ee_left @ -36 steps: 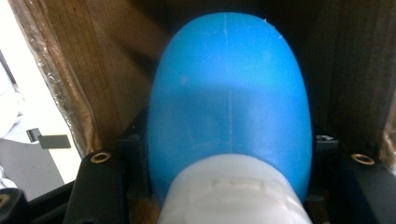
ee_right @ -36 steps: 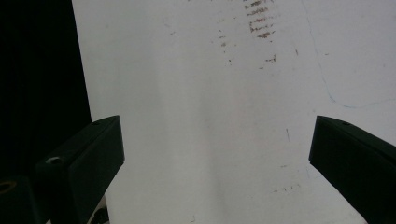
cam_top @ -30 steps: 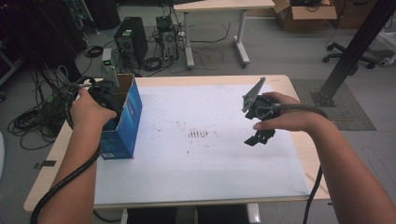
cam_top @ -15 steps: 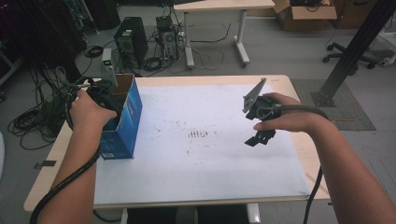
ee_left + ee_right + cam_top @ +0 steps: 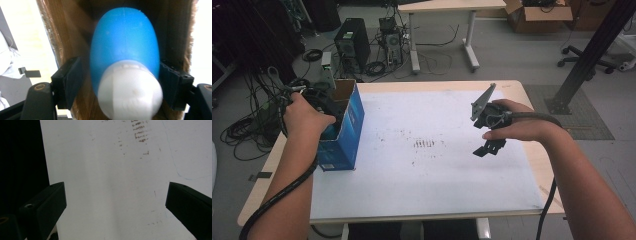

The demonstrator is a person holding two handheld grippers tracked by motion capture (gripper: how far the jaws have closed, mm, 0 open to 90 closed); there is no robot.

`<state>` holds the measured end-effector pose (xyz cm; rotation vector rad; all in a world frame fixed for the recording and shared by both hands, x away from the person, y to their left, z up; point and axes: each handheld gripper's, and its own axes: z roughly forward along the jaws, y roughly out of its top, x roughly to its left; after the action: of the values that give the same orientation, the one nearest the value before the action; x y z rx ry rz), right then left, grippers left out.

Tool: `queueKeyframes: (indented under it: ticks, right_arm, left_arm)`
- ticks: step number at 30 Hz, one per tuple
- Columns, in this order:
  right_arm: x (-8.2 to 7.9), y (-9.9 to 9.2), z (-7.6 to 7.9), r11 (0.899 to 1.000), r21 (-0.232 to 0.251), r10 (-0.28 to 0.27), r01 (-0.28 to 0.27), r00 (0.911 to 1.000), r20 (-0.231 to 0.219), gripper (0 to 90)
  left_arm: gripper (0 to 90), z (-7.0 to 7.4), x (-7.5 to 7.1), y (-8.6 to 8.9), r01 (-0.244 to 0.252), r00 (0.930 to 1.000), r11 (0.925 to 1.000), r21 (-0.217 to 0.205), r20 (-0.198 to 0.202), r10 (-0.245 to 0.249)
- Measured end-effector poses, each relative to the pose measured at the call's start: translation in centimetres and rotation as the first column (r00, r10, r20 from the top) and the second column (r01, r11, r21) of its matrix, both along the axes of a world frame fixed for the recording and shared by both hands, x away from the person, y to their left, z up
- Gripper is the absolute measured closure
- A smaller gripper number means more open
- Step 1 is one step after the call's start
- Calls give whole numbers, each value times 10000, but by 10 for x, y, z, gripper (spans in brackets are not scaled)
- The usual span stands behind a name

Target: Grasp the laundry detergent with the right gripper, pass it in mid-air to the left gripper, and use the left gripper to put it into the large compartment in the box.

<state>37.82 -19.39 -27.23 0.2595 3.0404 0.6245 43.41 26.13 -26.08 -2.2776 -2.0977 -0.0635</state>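
Now the left gripper [image 5: 120, 82], jaws just easing apart, lets the bottle [image 5: 125, 50] go inside the box [image 5: 343, 127] at nine o'clock, while the right gripper [image 5: 115, 202] waits wide open, empty.

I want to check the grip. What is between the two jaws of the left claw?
In the left gripper view, a blue bottle with a white cap lies between them, inside the cardboard box; a gap shows at the left jaw.
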Motion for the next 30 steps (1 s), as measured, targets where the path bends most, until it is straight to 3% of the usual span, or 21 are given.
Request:
queueKeyframes:
  ticks: [9,19,25,30]
  right_arm:
    - [0,2,3,10000,45,65,-66,10000,62,33]
    - [-3,2,3,9994,322,111,-115,9999,107,33]
    - [-4,1,7,9994,331,98,-102,9999,143,32]
    - [-5,-1,8,9995,309,54,-59,9999,153,33]
  left_arm:
    - [180,18,-6,-1,162,9991,9999,9,389,-162]
    - [139,38,-14,-9,871,9930,9961,135,792,-879]
    - [49,48,-16,-18,1429,9852,9891,355,908,-1456]
    - [9,55,-17,-29,2036,9738,9769,645,897,-2089]
